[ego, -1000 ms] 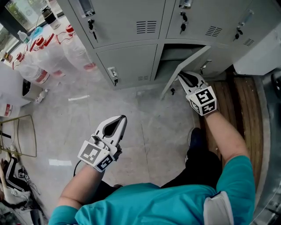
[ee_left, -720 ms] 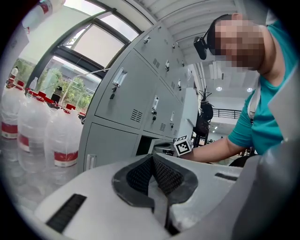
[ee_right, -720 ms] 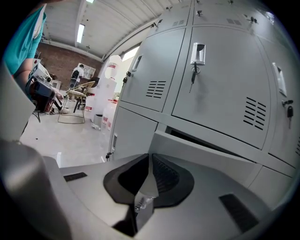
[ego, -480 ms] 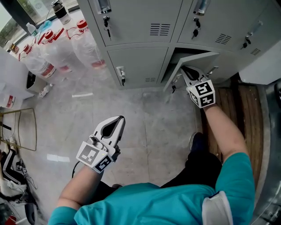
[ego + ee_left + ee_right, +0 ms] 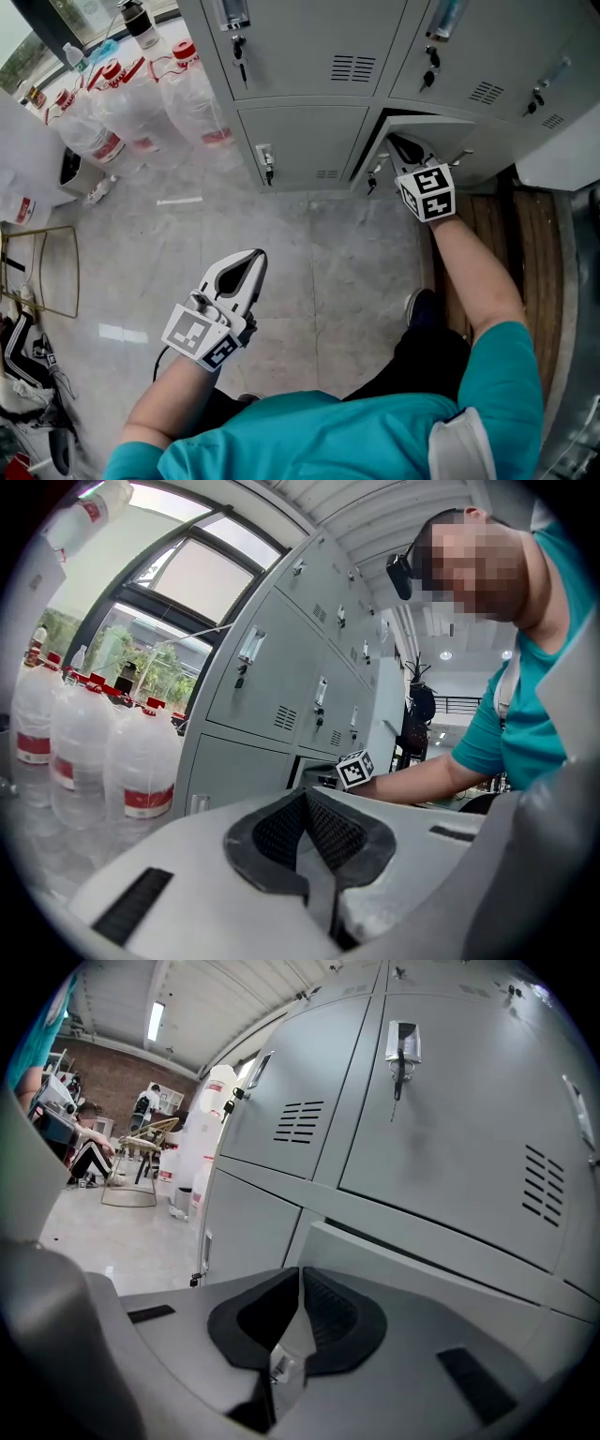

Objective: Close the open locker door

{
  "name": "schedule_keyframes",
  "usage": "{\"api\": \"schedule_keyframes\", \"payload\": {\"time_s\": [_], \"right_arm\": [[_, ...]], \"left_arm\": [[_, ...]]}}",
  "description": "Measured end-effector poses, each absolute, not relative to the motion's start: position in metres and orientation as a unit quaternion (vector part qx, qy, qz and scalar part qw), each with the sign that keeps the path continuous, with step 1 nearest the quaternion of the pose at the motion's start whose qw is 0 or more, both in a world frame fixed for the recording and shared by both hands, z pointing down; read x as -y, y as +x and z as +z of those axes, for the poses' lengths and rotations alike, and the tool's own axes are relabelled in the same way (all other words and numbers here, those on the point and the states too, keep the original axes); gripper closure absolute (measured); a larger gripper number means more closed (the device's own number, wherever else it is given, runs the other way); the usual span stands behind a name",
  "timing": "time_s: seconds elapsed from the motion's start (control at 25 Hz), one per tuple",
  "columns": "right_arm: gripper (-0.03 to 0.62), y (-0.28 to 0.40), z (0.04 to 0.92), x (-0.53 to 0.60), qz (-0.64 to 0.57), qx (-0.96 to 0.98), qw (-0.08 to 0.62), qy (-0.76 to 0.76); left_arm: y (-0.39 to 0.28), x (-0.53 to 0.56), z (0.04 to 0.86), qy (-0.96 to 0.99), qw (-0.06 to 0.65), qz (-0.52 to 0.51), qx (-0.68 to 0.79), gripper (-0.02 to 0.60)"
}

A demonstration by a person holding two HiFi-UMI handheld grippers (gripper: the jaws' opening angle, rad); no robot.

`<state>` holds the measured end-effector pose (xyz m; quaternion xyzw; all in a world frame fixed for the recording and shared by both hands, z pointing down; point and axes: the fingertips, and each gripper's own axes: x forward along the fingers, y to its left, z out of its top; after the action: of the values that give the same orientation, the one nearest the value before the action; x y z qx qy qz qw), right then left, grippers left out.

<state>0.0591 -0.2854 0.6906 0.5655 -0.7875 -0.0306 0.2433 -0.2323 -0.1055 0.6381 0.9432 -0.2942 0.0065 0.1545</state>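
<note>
The locker door in the bottom row of grey lockers stands slightly ajar, its free edge swung a little way out from the frame. The right gripper points at the door's outer face, just beside it; I cannot tell whether it touches. Its fingers have just been closing and meet at the tips with nothing between them. The left gripper hangs over the pale floor, well apart from the lockers, its fingers closed and empty. Big water bottles stand at the left.
</note>
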Motion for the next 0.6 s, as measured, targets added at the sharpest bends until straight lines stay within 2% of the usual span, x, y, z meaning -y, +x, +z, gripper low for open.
{"api": "schedule_keyframes", "payload": {"time_s": [0.6], "right_arm": [[0.586,0.07,0.692,0.321,-0.018,0.761,0.234,0.605]], "left_arm": [[-0.232,0.111,0.642,0.941,0.158,0.003,0.298,0.578]]}}
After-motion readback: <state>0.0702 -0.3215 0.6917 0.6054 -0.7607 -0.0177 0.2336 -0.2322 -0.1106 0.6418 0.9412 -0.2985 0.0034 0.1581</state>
